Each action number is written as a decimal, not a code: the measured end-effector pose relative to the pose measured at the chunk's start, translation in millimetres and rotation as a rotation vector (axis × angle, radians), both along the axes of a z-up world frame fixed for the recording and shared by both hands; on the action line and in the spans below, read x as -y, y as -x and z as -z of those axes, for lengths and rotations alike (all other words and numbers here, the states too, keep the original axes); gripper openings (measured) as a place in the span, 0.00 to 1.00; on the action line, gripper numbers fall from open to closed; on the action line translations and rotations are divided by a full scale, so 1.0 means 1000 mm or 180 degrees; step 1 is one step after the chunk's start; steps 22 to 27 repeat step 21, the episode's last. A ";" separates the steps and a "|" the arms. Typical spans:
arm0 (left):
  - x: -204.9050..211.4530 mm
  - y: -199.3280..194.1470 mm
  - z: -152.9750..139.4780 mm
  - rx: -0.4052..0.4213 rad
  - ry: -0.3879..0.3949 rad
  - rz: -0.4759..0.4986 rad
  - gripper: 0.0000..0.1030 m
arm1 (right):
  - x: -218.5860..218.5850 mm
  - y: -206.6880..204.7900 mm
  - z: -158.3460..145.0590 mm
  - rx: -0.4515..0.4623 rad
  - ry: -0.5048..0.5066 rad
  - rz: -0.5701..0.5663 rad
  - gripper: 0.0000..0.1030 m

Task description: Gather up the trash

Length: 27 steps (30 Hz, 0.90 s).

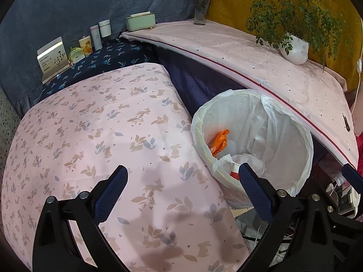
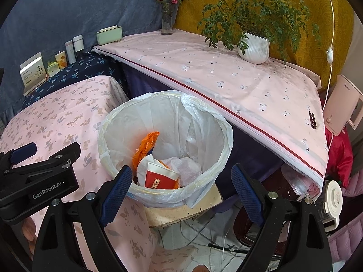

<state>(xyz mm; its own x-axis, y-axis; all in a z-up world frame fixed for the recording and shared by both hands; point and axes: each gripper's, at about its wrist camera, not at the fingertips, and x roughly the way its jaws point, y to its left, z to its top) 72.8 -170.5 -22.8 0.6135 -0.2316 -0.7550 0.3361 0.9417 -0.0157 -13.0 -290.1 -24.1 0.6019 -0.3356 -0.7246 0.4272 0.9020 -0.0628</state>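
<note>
A round bin lined with a white plastic bag (image 2: 204,122) stands between two pink-covered tables. It holds an orange wrapper (image 2: 146,145), a red and white carton (image 2: 160,176) and crumpled white paper (image 2: 188,167). My right gripper (image 2: 181,181) is open and empty, just above the bin's near rim. My left gripper (image 1: 182,181) is open and empty over the pink rabbit-print cloth (image 1: 102,131), left of the bin (image 1: 283,122). The orange wrapper (image 1: 219,141) shows there too. The left gripper's body (image 2: 38,176) shows at the left of the right wrist view.
A second pink-covered table (image 2: 226,77) runs behind the bin, with a potted plant (image 2: 254,47) and a flower vase (image 2: 168,20). Boxes and bottles (image 1: 95,38) line a dark blue cloth at the back left. A white appliance (image 2: 342,104) and cables are at the right.
</note>
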 end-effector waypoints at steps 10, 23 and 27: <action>-0.002 0.000 0.000 -0.0001 -0.0007 -0.0001 0.91 | 0.000 -0.002 0.000 -0.0005 -0.0002 -0.0015 0.82; -0.008 -0.002 0.001 -0.0019 0.0006 0.0025 0.91 | -0.002 -0.003 -0.002 0.0001 0.0016 -0.0026 0.82; -0.008 -0.002 0.001 -0.0019 0.0006 0.0025 0.91 | -0.002 -0.003 -0.002 0.0001 0.0016 -0.0026 0.82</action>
